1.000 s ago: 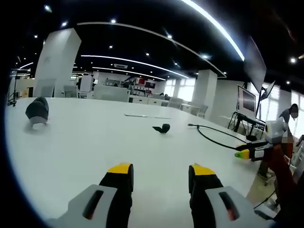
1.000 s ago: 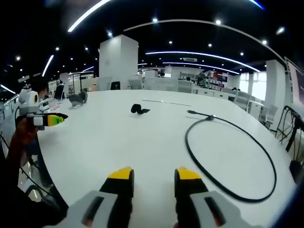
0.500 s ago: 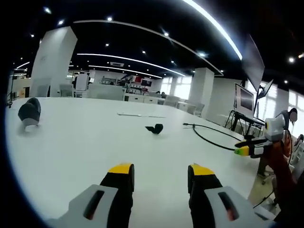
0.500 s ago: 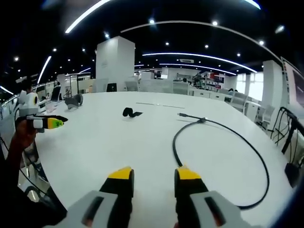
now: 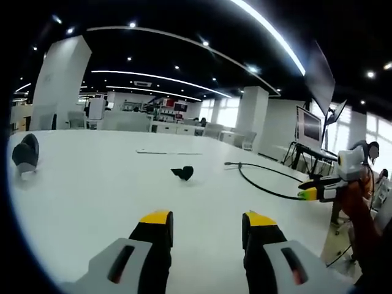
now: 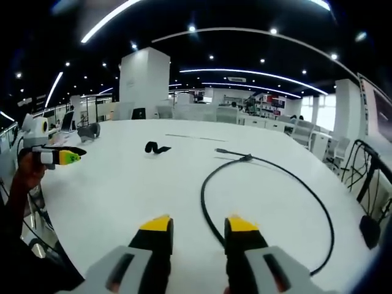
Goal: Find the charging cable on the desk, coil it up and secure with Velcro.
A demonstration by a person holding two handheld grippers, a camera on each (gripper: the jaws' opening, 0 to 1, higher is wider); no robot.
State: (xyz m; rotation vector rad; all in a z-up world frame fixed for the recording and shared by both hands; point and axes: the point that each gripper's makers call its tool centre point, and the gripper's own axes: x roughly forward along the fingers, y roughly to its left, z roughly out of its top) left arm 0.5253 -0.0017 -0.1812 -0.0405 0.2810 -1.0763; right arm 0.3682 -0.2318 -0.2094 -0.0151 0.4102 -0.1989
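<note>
Ahead of the right hand-held gripper (image 6: 195, 228), the charging cable's (image 6: 269, 168) far plug is too small to identify; its near arc passes behind the right jaw.

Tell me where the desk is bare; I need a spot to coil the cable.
Bare: the desk between the Velcro strap and the cable loop, and the stretch from the strap to the dark object at the far edge. Crowded: inside and along the loop itself.

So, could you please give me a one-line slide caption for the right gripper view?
Open right gripper poised over the white desk, near the black charging cable's loose loop.
</note>
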